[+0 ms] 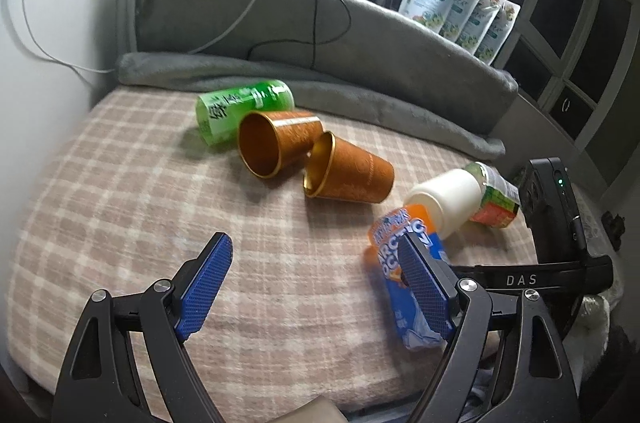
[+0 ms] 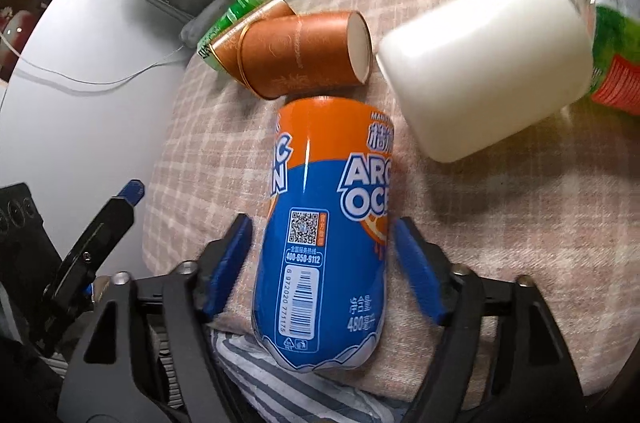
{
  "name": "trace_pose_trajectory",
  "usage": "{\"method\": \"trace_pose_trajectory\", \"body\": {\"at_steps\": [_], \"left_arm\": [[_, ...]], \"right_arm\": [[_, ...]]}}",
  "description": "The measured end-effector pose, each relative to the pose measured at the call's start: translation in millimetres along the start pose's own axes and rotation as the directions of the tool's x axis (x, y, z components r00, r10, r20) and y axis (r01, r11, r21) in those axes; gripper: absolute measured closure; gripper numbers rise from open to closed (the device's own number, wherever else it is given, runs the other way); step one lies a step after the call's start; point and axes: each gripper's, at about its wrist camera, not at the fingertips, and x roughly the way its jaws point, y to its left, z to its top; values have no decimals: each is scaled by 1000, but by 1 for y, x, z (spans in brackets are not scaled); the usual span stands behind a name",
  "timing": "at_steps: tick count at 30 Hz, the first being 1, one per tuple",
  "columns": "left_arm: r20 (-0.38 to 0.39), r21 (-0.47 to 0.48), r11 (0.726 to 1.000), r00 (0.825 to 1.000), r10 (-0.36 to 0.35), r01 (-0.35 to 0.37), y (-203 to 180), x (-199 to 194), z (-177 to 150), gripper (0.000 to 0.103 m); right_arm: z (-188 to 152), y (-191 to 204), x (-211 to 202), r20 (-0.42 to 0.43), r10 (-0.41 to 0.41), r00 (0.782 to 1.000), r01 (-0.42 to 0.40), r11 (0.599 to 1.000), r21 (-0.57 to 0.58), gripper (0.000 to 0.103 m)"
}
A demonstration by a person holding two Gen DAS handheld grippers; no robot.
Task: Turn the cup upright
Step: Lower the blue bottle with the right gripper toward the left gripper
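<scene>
Two orange-brown cups lie on their sides on the plaid cloth. One cup [image 1: 276, 147] has its mouth toward me. The other cup [image 1: 348, 169] [image 2: 304, 51] lies beside it. A white cup [image 1: 444, 201] [image 2: 480, 63] also lies on its side further right. My left gripper [image 1: 316, 255] is open and empty, short of the cups. My right gripper [image 2: 320, 243] is open, its fingers on either side of a blue-orange bottle [image 2: 324, 223] [image 1: 404, 263] without clamping it.
A green bottle [image 1: 240, 109] lies behind the orange cups. A green-red labelled bottle [image 1: 496, 195] lies behind the white cup. A grey folded blanket [image 1: 320, 79] and cushion line the back. Cables hang at the left wall. Refill pouches [image 1: 456, 7] stand at the back right.
</scene>
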Motion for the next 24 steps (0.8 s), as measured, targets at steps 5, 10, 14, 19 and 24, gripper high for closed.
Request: {"method": "trace_pose_trajectory", "body": {"at_steps": [5, 10, 14, 19, 24], "left_arm": [[-53, -17, 999, 998, -46, 45, -2, 8, 1, 18], [-151, -45, 988, 976, -156, 150, -13, 24, 5, 18], [-247, -110, 966, 935, -254, 233, -20, 46, 8, 18], [-286, -143, 958, 916, -281, 249, -32, 68, 12, 19], [-343, -195, 945, 884, -318, 264, -37, 90, 9, 20]], "right_arm": [[-3, 2, -28, 79, -18, 997, 21, 999, -39, 20], [-16, -18, -63, 178, -54, 983, 54, 999, 5, 20], [-28, -38, -86, 226, -92, 970, 81, 995, 57, 20], [-39, -60, -104, 267, -127, 955, 98, 988, 119, 20], [-45, -77, -113, 280, -138, 950, 97, 983, 155, 20]]}}
